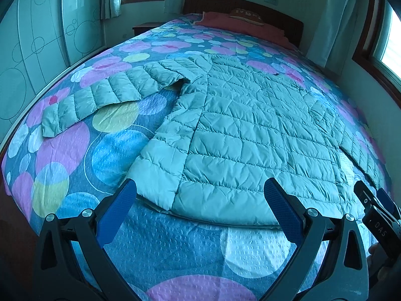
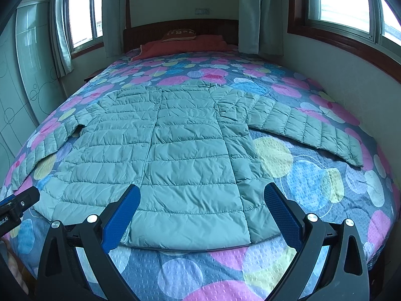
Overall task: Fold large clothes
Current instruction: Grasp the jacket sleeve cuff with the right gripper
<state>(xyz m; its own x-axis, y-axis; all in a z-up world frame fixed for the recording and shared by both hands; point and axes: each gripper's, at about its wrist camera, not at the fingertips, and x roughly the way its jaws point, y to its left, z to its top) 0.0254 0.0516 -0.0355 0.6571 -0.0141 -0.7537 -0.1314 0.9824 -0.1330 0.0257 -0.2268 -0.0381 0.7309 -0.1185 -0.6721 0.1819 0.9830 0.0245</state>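
A pale green quilted puffer jacket lies flat on the bed, front up, both sleeves spread out to the sides; it also shows in the right wrist view. My left gripper is open and empty, hovering just above the jacket's hem near its left corner. My right gripper is open and empty, just above the hem near its right corner. The right gripper shows at the right edge of the left wrist view. The left gripper shows at the left edge of the right wrist view.
The bed has a blue spread with large coloured circles. A red blanket and a pillow lie at the headboard. A wall runs close along the bed's right side, a wardrobe along the left.
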